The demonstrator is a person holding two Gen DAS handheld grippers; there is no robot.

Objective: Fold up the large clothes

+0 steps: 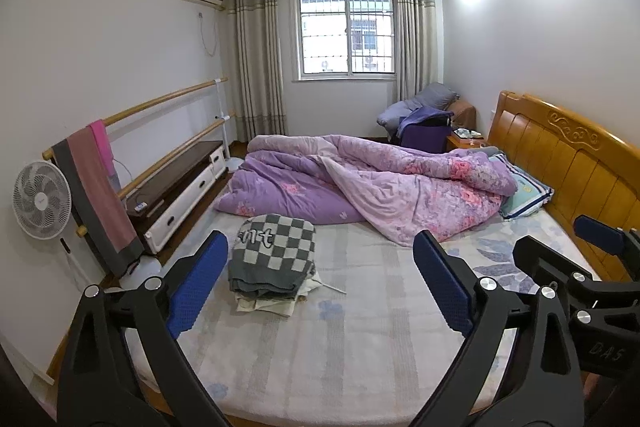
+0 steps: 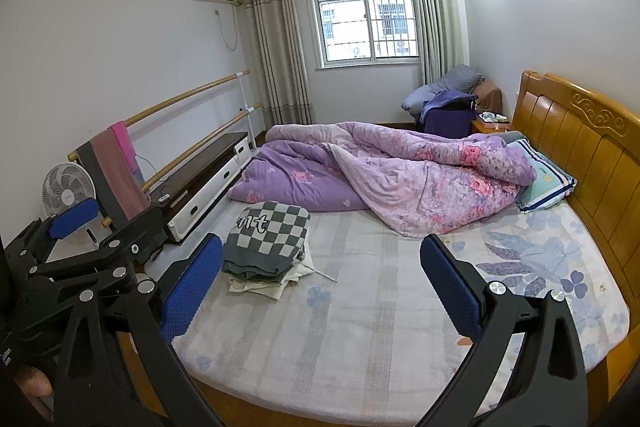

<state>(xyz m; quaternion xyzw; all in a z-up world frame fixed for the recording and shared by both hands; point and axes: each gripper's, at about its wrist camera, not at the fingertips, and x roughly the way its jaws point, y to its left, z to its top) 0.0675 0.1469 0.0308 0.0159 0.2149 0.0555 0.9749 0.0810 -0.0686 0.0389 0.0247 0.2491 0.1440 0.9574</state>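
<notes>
Both the left gripper (image 1: 320, 283) and right gripper (image 2: 320, 287) hang released, jaws wide apart and empty. Ahead, beyond the left jaw, folded clothes (image 1: 272, 255) (checkered top layer reading "nt") lie stacked on the bed (image 1: 360, 327).

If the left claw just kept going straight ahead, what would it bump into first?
Probably the bare mattress: the open left gripper points down at it, just right of the checkered folded clothes. Depth is hard to judge.
</notes>
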